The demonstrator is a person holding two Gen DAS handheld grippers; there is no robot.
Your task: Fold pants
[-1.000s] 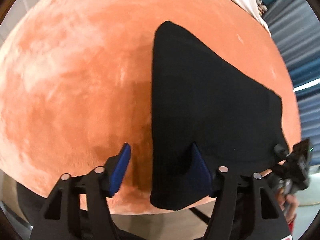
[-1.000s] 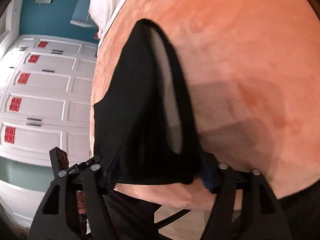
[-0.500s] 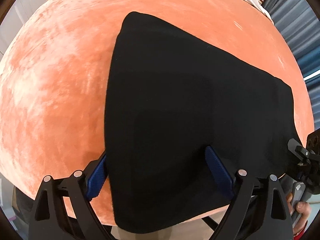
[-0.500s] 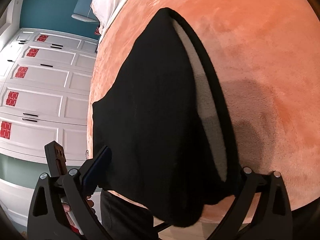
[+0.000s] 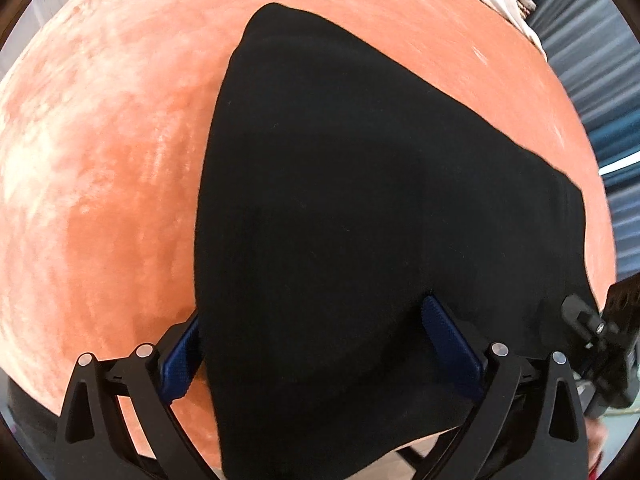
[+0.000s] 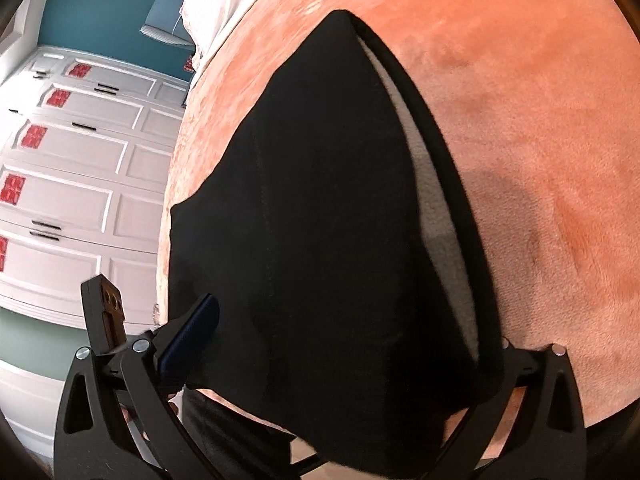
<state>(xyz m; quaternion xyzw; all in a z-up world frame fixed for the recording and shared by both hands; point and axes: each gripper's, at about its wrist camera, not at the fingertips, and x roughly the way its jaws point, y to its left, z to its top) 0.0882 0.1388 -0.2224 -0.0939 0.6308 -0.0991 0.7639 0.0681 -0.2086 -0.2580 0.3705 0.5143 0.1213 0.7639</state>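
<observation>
Pants (image 5: 360, 220) black, folded, flat on orange bed cover (image 5: 100, 160). Left claw (image 5: 320, 344) jaws opening, straddling cloth, pads clear. Right claw (image 6: 344, 340) wide, gripping nothing.

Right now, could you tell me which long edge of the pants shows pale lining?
The pants edge beside the orange blanket: pale lining shows there; the wardrobe-side edge is plain black.

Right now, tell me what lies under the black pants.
The black pants lie on the orange blanket, which shows all around them. A pale lining peeks out at one edge. Anything beneath the cloth is hidden.
</observation>
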